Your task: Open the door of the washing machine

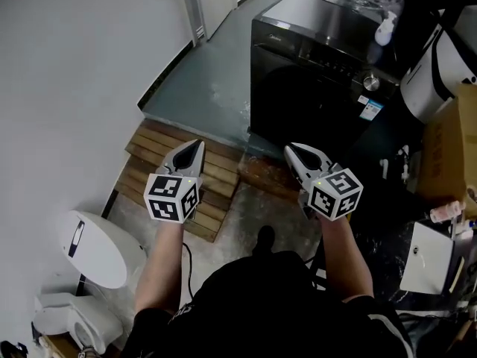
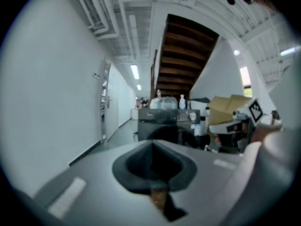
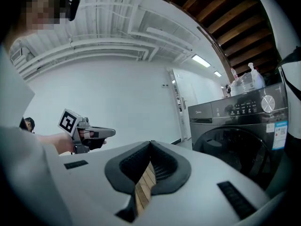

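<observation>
Head view: left claw (image 1: 197,145) and right claw (image 1: 290,150), both closed empty, face one washing machine (image 1: 313,88).

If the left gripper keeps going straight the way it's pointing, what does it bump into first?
Probably the front of the washing machine, which sits straight ahead of the left gripper with nothing visible between them; how far off is hard to tell.

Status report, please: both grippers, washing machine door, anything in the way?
Left gripper shut, empty. Right gripper shut, empty. Washing machine door closed, not yet reached. Wooden pallet lies ahead.
</observation>
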The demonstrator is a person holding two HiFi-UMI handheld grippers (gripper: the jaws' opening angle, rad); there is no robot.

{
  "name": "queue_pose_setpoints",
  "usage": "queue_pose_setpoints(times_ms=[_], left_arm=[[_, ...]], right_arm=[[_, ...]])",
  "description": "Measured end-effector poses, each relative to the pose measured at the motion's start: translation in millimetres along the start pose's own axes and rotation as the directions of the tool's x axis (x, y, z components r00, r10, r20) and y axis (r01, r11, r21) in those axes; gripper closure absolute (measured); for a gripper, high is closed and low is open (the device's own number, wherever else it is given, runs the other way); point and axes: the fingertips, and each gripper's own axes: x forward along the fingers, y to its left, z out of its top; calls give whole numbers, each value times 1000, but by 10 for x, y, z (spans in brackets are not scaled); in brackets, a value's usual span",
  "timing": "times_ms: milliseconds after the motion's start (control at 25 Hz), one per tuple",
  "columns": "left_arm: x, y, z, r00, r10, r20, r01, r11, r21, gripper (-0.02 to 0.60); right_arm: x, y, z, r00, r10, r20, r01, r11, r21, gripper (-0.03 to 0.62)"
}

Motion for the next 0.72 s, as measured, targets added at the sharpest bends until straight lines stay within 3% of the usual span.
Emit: queue_pose_setpoints(times_ms=[400, 720], left_arm=[[1204, -65, 215, 998, -64, -20, 64, 998, -8, 574], [1830, -204, 226, 990, -136, -27, 136, 991, -15, 574]], right_arm=[[354, -955, 88, 999, -27, -46, 28, 999, 19, 599], [499, -1414, 45, 993, -65, -101, 64, 998, -15, 587]])
